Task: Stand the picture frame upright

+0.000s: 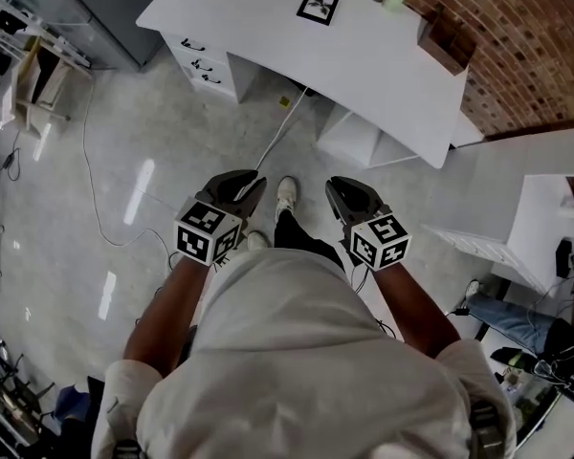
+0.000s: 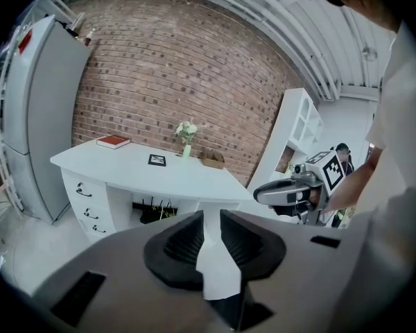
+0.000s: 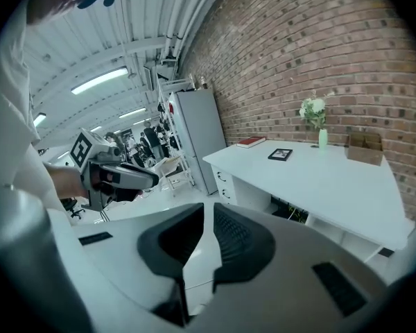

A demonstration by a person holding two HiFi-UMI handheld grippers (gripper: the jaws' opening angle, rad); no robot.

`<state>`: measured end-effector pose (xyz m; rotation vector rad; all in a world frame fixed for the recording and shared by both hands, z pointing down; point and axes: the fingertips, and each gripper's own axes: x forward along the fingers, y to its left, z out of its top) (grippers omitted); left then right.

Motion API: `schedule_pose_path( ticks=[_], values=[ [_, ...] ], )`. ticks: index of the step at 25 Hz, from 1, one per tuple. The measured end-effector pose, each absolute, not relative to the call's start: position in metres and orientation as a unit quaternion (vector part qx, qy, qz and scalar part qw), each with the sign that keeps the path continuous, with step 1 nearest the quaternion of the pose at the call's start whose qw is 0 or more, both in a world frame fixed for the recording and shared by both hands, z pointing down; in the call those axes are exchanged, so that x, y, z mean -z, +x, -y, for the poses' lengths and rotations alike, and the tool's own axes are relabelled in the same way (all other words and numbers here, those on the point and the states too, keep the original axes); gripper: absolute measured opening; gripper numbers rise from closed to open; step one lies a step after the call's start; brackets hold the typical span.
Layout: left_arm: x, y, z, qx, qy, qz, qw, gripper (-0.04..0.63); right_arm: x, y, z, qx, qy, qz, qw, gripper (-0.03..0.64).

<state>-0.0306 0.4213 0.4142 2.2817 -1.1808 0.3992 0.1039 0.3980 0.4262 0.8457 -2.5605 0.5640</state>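
Obs: black picture frame (image 1: 318,7) lies flat near far edge of white desk (image 1: 383,75), well apart from the 2 grippers. Left gripper (image 1: 251,185) and right gripper (image 1: 341,189): jaws narrowly apart, empty. Risk: the frame's low flat edge gives little purchase, so pads may slip and frame may skid.

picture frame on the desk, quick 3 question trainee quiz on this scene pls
1. True or false: the small black picture frame lies flat on the white desk.
2. In the left gripper view, what sits at the desk's left end? A) red book B) brown box C) green vase
3. Is anything between the fingers of the left gripper or the right gripper?

Key: 1 true. 2 A. 3 no, both are open and empty, well short of the desk.
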Motion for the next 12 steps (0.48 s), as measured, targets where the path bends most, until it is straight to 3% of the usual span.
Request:
schedule_pose_path(
  ticks=[12],
  values=[
    [-0.402, -0.031, -0.277, -0.166, 0.835, 0.448, 0.272, 0.081, -0.424, 0.109, -0.240, -0.216, 0.304, 0.913, 0.167, 0.058]
  ],
)
